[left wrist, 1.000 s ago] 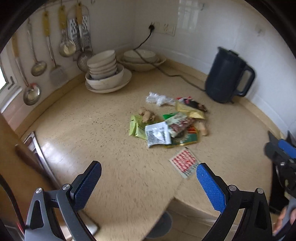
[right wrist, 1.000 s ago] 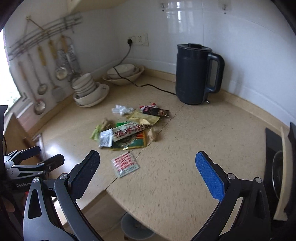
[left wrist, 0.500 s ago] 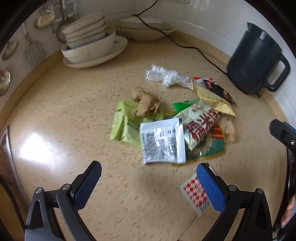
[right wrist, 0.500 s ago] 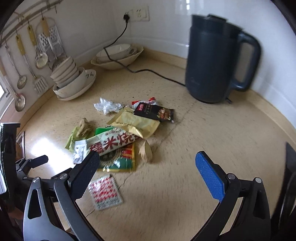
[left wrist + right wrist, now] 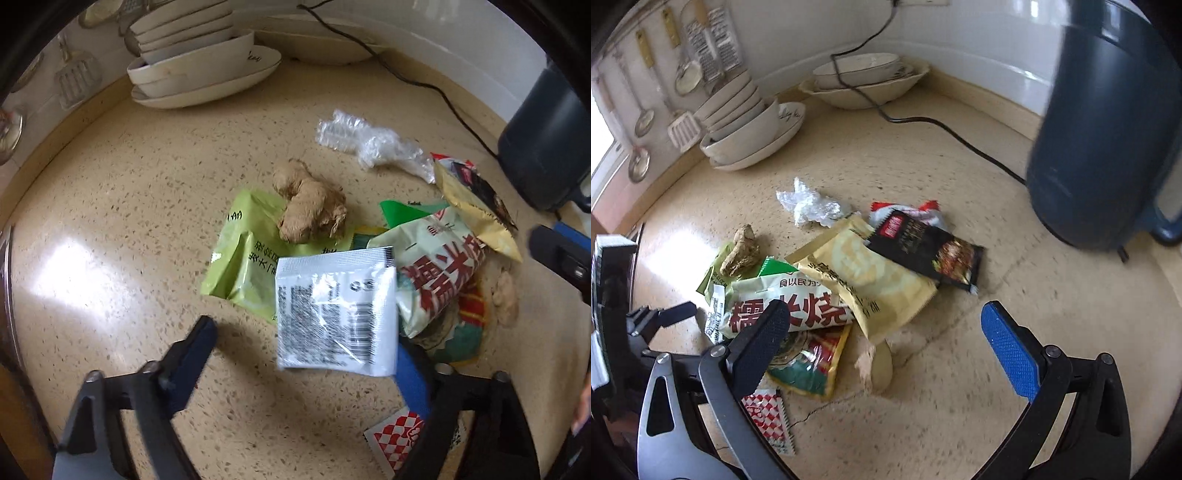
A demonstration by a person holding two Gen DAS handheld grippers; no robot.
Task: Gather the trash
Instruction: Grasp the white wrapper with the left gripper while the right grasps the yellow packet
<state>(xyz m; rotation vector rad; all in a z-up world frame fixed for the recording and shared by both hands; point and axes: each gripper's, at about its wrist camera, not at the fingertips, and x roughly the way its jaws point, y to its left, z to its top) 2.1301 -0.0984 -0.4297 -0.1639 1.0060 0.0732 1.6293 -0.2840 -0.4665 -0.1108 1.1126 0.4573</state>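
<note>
Trash lies piled on the speckled counter. My left gripper (image 5: 304,338) hangs low over a white sachet (image 5: 334,310). Its jaws are closing with the sachet between them; the left finger (image 5: 199,343) stands clear of it. Beside the sachet are a green packet (image 5: 243,266), a ginger root (image 5: 312,210) and a packet with red characters (image 5: 439,277). My right gripper (image 5: 882,310) is open above a yellow packet (image 5: 871,273) and a ginger piece (image 5: 879,362), holding nothing. A black packet (image 5: 927,251), clear wrap (image 5: 809,203) and a checkered sachet (image 5: 768,417) lie around.
A dark kettle (image 5: 1108,140) stands at the right, its cord (image 5: 923,120) running to the back wall. Stacked bowls (image 5: 195,62) and more bowls (image 5: 864,81) sit at the back. Utensils (image 5: 683,74) hang on the left wall. A seam crosses the counter near the checkered sachet.
Both grippers have come down and forward onto the trash pile, which now fills the views. The left jaws have narrowed around the white sachet; the right jaws look unchanged.
</note>
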